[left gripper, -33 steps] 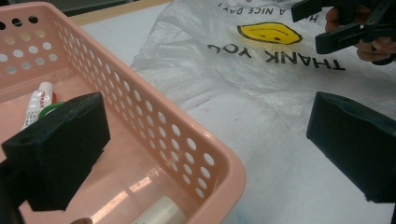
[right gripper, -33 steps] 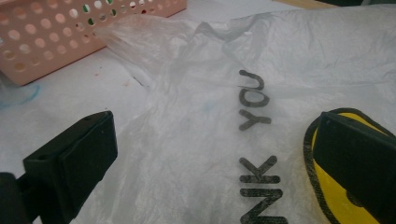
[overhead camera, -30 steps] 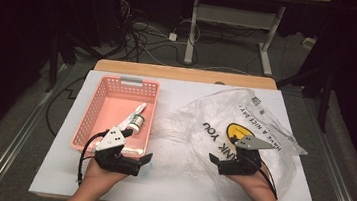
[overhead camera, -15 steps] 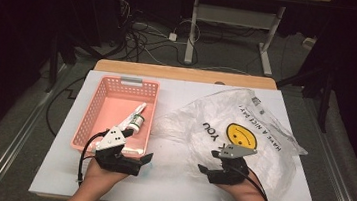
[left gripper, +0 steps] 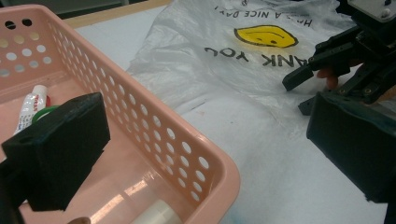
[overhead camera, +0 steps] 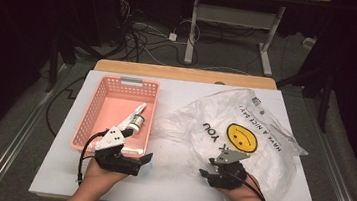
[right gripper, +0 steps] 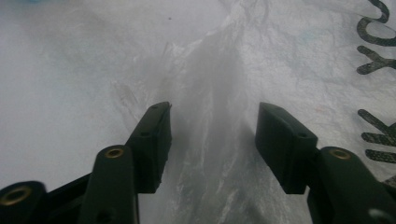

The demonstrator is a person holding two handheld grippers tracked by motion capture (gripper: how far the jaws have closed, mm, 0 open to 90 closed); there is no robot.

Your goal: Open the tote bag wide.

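From the high view, your right tongs (overhead camera: 207,172) sit low on the near left edge of the plastic bag (overhead camera: 243,132), which lies spread flat on the bench (overhead camera: 173,180). That edge is probably where the film can be pinched and lifted to open the mouth. Your left tongs (overhead camera: 144,160) wait off to the left, at the near right corner of the pink basket (overhead camera: 89,121), apart from the bag. A tube (overhead camera: 132,118) and a small round jar (overhead camera: 137,123) lie in the basket just beyond them, likely staged there for bagging.

In the left gripper view, your left tongs (left gripper: 205,154) stand wide open with nothing between the jaws; one jaw hangs over the basket's inside, the other over the bench past the rim (left gripper: 219,172). The tube (left gripper: 31,105) lies far behind the basket-side jaw. Ahead and to the right, the other gripper rests on the bag (left gripper: 205,60).

In the right gripper view, your right tongs (right gripper: 212,128) have just been closing, and a raised ridge of bag film (right gripper: 210,93) stands between the jaws. The pads have not yet met it, so the fold is framed but not gripped.
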